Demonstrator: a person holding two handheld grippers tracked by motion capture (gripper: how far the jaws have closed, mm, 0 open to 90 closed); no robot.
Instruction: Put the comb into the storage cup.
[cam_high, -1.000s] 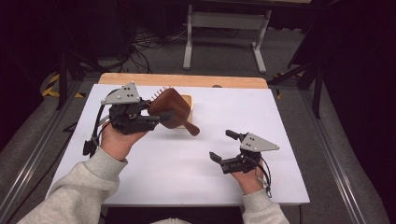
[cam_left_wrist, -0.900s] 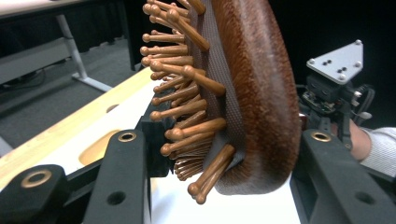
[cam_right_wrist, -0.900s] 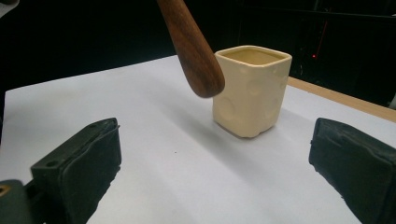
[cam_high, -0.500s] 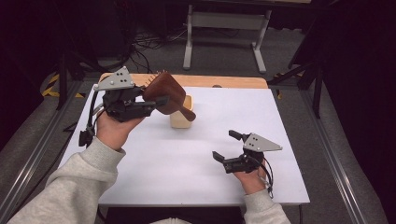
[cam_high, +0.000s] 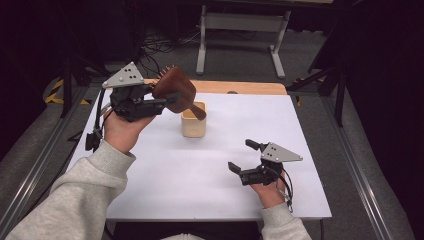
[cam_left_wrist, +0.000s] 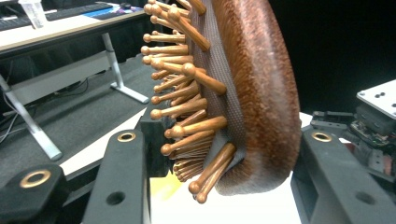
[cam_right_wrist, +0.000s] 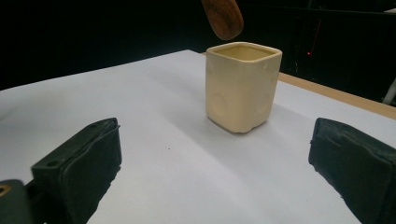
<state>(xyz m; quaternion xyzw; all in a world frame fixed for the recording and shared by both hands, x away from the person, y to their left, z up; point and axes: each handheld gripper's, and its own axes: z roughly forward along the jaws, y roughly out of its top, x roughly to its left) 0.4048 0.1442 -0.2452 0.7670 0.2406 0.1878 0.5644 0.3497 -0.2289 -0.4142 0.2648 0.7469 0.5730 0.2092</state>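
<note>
A dark brown wooden hairbrush with peg bristles is held up in the air, and my left gripper is shut on its head. Its handle slants down to the right, the tip hovering just over the rim of a cream square cup that stands upright on the white table. In the left gripper view the bristles face left between the jaws of my left gripper. My right gripper rests low at the near right, open and holding nothing. From the right gripper view, the cup stands ahead with the handle tip above it.
A wooden strip runs along the table's far edge. Behind it on the dark floor stand a metal frame and loose cables. A cable hangs from the left gripper.
My left hand has lifted the brush upward and a little back, uncovering the cup. The right gripper has stayed in place.
</note>
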